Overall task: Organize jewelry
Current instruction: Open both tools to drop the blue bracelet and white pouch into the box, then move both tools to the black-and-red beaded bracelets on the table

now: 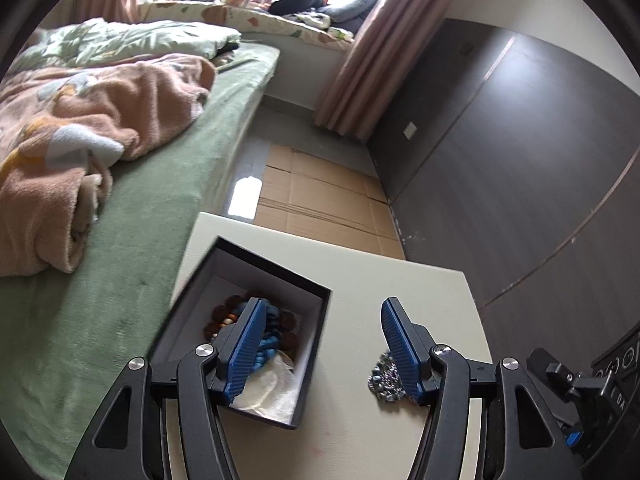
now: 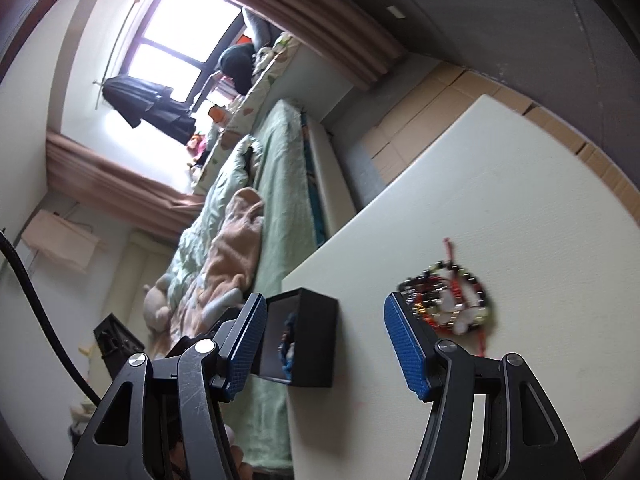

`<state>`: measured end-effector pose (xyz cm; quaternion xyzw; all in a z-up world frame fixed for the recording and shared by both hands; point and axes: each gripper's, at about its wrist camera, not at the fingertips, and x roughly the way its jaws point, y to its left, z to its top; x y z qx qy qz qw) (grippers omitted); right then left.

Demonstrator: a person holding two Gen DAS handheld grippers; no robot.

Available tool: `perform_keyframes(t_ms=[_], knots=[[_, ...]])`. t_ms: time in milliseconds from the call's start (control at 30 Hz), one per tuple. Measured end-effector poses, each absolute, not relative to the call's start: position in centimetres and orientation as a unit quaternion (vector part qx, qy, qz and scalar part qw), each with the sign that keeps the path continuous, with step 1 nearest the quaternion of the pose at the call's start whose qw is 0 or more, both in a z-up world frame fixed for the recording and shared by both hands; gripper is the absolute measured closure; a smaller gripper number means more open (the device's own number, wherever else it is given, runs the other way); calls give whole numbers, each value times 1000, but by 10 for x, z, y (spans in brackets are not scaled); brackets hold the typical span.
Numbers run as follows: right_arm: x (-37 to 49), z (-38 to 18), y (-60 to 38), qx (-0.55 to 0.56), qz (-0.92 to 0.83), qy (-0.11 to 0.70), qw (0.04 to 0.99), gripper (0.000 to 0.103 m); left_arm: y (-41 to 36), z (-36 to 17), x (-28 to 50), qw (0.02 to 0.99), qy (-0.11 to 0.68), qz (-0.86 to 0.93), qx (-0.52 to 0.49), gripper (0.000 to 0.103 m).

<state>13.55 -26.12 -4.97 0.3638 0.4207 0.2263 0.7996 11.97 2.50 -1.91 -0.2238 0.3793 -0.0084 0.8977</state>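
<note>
A green bed (image 1: 168,208) fills the left of the left wrist view; a pale worktop (image 1: 400,288) sits lower centre. On it, an open black box (image 1: 320,320) already holds brown and blue beads (image 1: 276,340) and white cloth. Still outside: a silver chain pile (image 1: 384,376) at lower right, and, in the right wrist view, beaded bracelets (image 2: 452,300) at centre right. Left hand-held gripper (image 1: 322,344) and right hand-held gripper (image 2: 324,344) are spread, empty. Roughly half sorted.

Green-sheeted bed (image 1: 168,184) beneath a bright curtained window (image 2: 176,24), cardboard-covered floor (image 1: 320,196).
</note>
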Motion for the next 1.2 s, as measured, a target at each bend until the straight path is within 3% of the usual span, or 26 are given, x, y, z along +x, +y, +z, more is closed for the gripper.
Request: perform_keyframes(t_ms=[600,800,1033,1133,1200], knots=[[137,-77,-309,350,138,485,789,41,-52,-38,133,894,410,-77,-166,42],[145,-88,-308,334,144,506,782,45,-60,-51,139,883,436,-78,-155,61],[155,-97,-288,300,157,531,777,51,-50,-59,144,875,449,-67,-167,63],[161,-102,-278,278,159,542,777,52,-45,-57,144,875,448,-64,-170,72],[165,-105,-272,265,157,548,778,53,-41,-57,143,874,450,-62,-175,72]])
